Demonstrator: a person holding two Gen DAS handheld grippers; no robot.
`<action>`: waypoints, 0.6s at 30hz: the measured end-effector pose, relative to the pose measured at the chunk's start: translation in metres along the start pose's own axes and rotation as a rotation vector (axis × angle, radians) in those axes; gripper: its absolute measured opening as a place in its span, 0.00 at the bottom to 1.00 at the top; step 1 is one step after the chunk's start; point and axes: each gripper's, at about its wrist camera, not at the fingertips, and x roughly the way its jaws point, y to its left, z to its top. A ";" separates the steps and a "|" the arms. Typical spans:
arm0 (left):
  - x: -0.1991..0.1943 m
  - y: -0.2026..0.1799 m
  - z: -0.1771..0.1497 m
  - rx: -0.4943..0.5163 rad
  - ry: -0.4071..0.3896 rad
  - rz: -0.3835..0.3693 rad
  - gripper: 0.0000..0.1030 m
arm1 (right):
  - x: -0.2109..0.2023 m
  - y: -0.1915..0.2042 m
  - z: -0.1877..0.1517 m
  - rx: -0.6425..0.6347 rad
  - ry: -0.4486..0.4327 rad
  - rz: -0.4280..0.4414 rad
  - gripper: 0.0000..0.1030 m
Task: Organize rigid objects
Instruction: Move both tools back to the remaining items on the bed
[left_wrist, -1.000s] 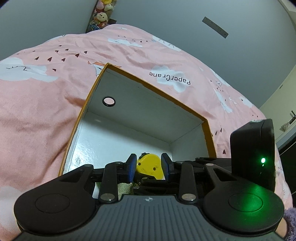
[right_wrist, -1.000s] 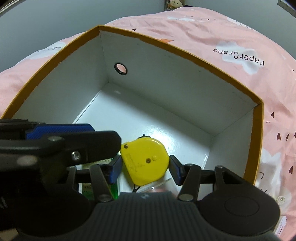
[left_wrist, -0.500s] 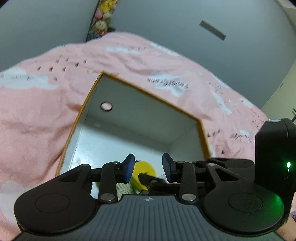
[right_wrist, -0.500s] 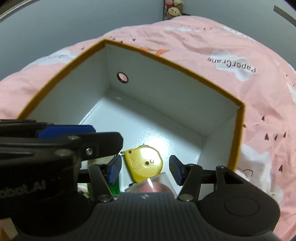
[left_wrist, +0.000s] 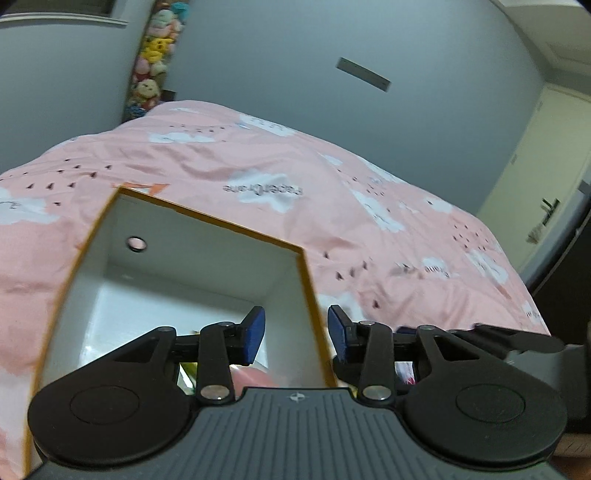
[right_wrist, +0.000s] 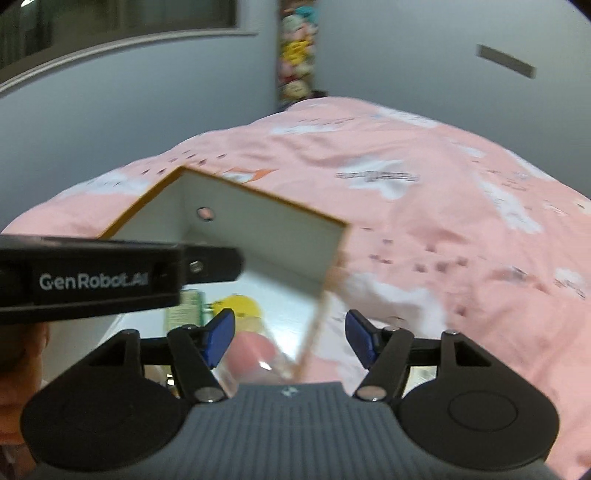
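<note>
An orange-rimmed white box (left_wrist: 214, 254) stands on the pink bedding (left_wrist: 369, 206). In the right wrist view the box (right_wrist: 266, 229) holds a yellow tape measure (right_wrist: 242, 306), a green-and-white packet (right_wrist: 184, 308) and a clear item with a pink top (right_wrist: 253, 350). My right gripper (right_wrist: 291, 334) hovers above the box's near right corner, its jaws opening with nothing held between them. My left gripper (left_wrist: 295, 332) also hangs over the box's right wall, jaws opening and nothing gripped. Its black body (right_wrist: 92, 280) crosses the left of the right wrist view.
The bedding spreads wide to the right of the box. A column of plush toys (left_wrist: 151, 62) stands at the far wall. A pale door (left_wrist: 546, 177) is at the right. A hand (right_wrist: 18, 354) shows at the lower left.
The right gripper let go of the yellow tape measure, which now lies in the box. Both grippers rose, drew back toward the box's right side, and their jaws widened.
</note>
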 end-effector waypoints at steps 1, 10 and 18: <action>0.001 -0.005 -0.002 0.014 0.005 -0.010 0.44 | -0.008 -0.009 -0.005 0.024 -0.008 -0.023 0.64; 0.012 -0.069 -0.030 0.213 0.011 -0.071 0.45 | -0.046 -0.079 -0.057 0.213 -0.016 -0.172 0.66; 0.028 -0.103 -0.050 0.343 0.065 -0.088 0.45 | -0.046 -0.112 -0.100 0.330 -0.031 -0.200 0.67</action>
